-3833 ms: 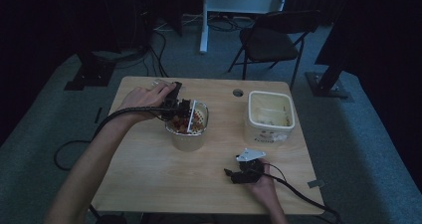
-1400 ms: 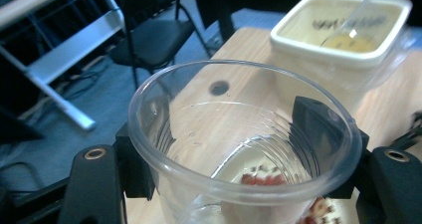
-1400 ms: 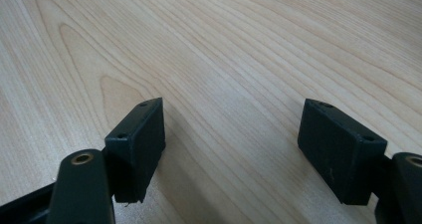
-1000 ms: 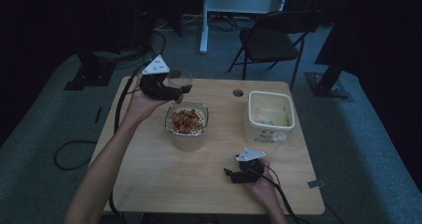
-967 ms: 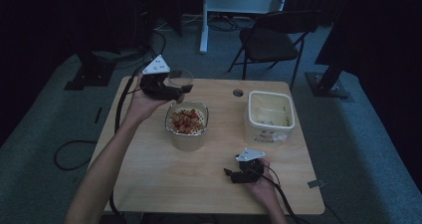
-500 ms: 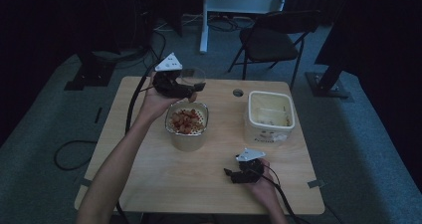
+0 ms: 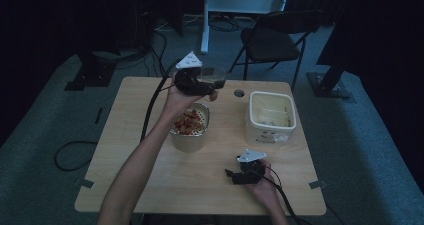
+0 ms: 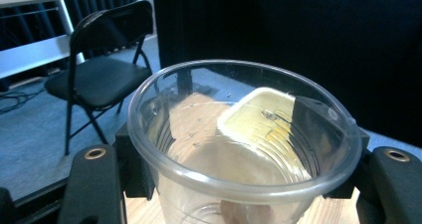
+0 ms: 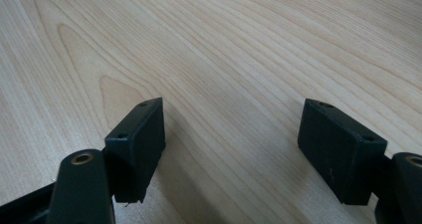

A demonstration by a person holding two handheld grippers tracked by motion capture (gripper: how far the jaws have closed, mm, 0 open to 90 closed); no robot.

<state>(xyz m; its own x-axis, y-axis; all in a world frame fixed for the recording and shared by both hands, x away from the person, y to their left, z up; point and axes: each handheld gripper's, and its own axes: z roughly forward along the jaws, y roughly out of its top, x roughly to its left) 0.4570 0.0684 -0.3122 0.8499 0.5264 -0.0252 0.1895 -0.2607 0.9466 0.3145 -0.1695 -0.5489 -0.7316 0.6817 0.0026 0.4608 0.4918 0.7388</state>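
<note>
Clear cup is clamped in left tool, upper centre, above food bowl. Carry step judged underway; next, cup prob. to be lowered level onto desk. Right tool, lower centre: jaws apart, empty.

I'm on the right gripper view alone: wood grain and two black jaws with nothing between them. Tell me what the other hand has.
Observer: The left hand-held gripper is shut on a clear plastic cup, held in the air over the far side of the table.
Operator: Say what stands near it.
Observer: A metal container with reddish pieces in it stands on the table just nearer the person than the cup.
Operator: Name anything else on the table.
Observer: An open white tub stands to the right of that container, apart from it.
</note>
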